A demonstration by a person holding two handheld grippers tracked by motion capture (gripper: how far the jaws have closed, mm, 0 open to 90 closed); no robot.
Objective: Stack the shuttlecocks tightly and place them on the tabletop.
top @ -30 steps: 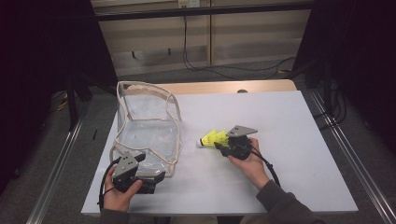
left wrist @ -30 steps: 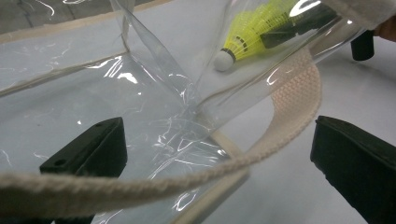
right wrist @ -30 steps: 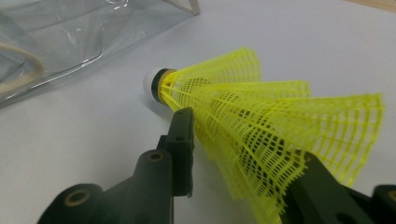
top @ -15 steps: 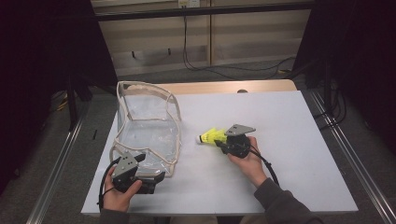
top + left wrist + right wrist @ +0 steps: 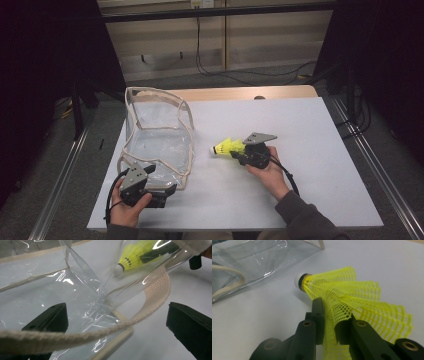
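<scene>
A yellow mesh shuttlecock [image 5: 226, 147] with a white cork tip lies on its side at the middle of the white table [image 5: 310, 125]. My right gripper [image 5: 239, 151] is shut on its skirt. The jaws have just been closing, and the right gripper view shows the netting [image 5: 347, 290] pinched between the fingers of that gripper [image 5: 330, 315]. A clear plastic bag [image 5: 160, 135] with beige trim stands at the left. My left gripper [image 5: 169, 192] sits at the bag's near corner, open. In its own view, the bag's woven strap [image 5: 157, 290] crosses between the wide jaws of the left gripper [image 5: 117, 308].
The shuttlecock [image 5: 132, 257] shows through the bag's clear wall [image 5: 37, 290] in the left gripper view. The bag's corner [image 5: 249, 255] lies just beyond the cork tip in the right gripper view. Bare table stretches to the right and behind the right hand.
</scene>
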